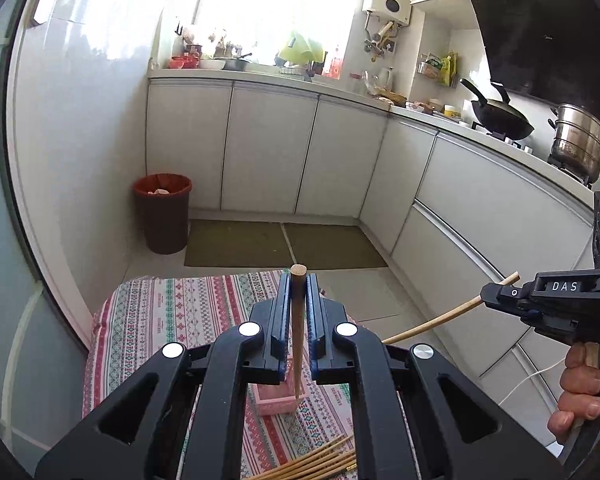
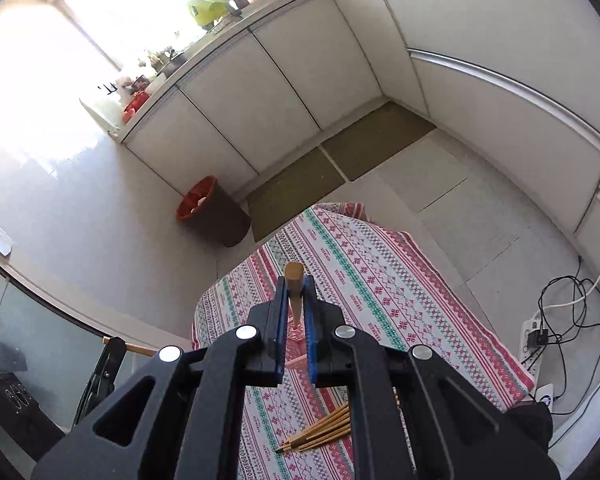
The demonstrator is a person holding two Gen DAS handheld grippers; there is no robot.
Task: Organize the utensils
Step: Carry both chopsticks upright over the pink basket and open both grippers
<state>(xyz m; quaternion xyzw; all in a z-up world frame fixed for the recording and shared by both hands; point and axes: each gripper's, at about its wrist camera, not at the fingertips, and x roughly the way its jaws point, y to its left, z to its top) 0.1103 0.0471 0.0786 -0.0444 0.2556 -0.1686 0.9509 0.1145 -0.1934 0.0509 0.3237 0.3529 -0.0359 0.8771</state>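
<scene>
Chopsticks lie in a loose bundle on the patterned cloth, just nearer the cameras than the pink box standing on the same cloth; what the box holds cannot be told. Left of the cloth, on the floor, the brown bin has a red liner and some pale scraps. The left gripper pinches one chopstick between its fingers, butt end past the tips, thin end down toward the box. The right gripper likewise pinches a chopstick, butt forward, tip toward the box.
</scene>
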